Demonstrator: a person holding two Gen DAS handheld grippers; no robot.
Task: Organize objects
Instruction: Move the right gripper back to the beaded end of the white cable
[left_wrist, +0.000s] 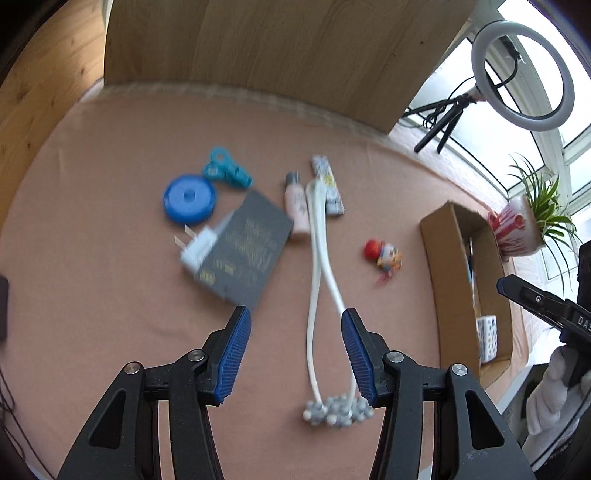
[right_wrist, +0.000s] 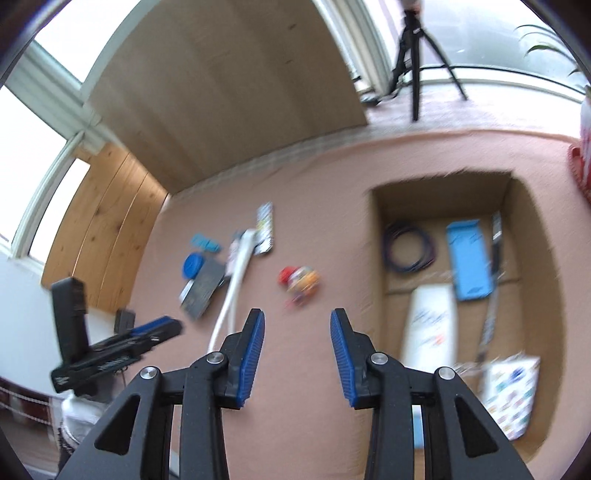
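On the pink cloth lie a white two-armed massager (left_wrist: 319, 258) with grey balls at its near end, a dark booklet (left_wrist: 243, 251) with a white charger (left_wrist: 197, 249) on it, a blue round tape (left_wrist: 189, 199), a teal clip (left_wrist: 225, 169), a pink bottle (left_wrist: 296, 205), a patterned tube (left_wrist: 327, 184) and a small red toy figure (left_wrist: 384, 258). My left gripper (left_wrist: 295, 317) stands open above the massager, holding nothing. My right gripper (right_wrist: 297, 321) is open and empty, above the cloth just near of the toy (right_wrist: 299, 282). The cardboard box (right_wrist: 373, 258) to the right holds several items.
Inside the box lie a coiled cable (right_wrist: 408, 247), a blue case (right_wrist: 469, 266), a white bottle (right_wrist: 428, 325) and a patterned pack (right_wrist: 511, 395). A wooden board (left_wrist: 258, 48) stands behind the cloth. A ring light (left_wrist: 522, 74) and potted plant (left_wrist: 524, 225) stand at the right.
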